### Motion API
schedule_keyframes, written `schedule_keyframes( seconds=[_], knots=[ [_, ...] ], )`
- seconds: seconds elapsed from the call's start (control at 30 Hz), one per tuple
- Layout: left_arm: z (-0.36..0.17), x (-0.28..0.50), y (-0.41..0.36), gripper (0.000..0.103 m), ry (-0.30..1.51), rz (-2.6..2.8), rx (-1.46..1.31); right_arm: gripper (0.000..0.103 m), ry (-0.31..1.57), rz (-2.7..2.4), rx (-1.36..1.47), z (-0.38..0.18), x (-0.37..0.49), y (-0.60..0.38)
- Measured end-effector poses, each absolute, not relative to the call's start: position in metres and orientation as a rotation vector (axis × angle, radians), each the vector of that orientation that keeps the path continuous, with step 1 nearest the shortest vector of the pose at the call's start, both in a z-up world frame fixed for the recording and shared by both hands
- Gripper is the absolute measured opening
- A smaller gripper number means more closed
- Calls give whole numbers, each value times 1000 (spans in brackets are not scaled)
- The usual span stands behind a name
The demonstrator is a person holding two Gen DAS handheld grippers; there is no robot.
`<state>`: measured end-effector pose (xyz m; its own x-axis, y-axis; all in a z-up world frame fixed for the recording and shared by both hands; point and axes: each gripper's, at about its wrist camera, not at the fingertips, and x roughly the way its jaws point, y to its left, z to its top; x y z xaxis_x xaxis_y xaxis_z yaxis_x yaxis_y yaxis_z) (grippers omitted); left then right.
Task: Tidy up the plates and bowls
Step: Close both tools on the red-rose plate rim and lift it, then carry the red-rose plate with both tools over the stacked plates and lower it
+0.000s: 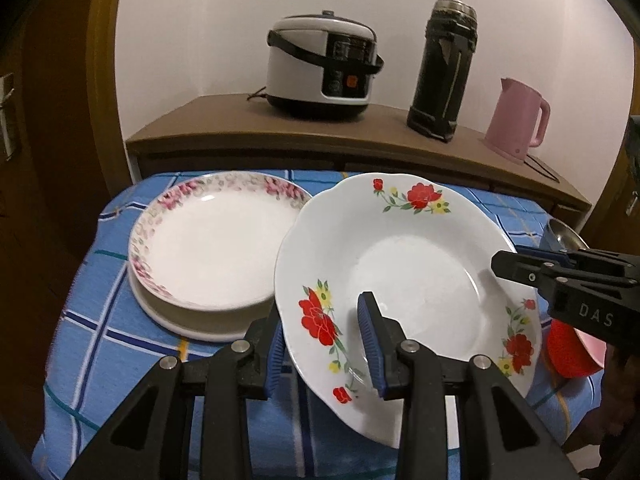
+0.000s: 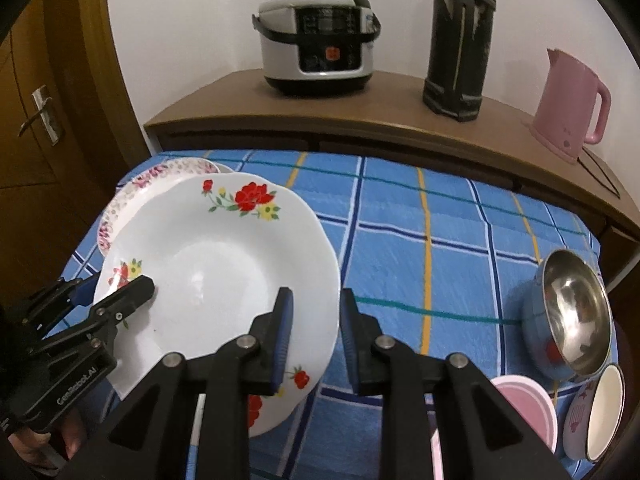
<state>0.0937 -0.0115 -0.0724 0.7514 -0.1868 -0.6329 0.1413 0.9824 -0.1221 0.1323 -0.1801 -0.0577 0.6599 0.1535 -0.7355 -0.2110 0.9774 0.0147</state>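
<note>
Red-flowered plate (image 1: 404, 276) rim-clamped between both hand-held grippers, left (image 1: 324, 344) and right (image 2: 316, 336).

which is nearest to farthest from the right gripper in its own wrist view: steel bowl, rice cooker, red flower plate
1. red flower plate, its right rim between the right gripper fingers
2. steel bowl, right, on the blue cloth
3. rice cooker, back shelf

White plate (image 1: 420, 264) with red-yellow flowers, pink-floral-rimmed plate (image 1: 208, 240), blue plaid cloth (image 2: 440, 232), pink kettle (image 2: 568, 104), steel bowl (image 2: 576, 316), blue gripper pads (image 1: 370, 344).
</note>
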Motion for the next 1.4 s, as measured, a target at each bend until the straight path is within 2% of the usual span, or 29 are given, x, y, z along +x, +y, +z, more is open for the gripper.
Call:
schedule_keyframes(
  seconds=[0.77,1.4],
  knots=[
    [-31,111,41,37,593,-64,-73,23,717,278,-137,-9,163,-116],
    [-32,139,77,37,577,1,-85,23,734,299,-159,-14,194,-82]
  ],
)
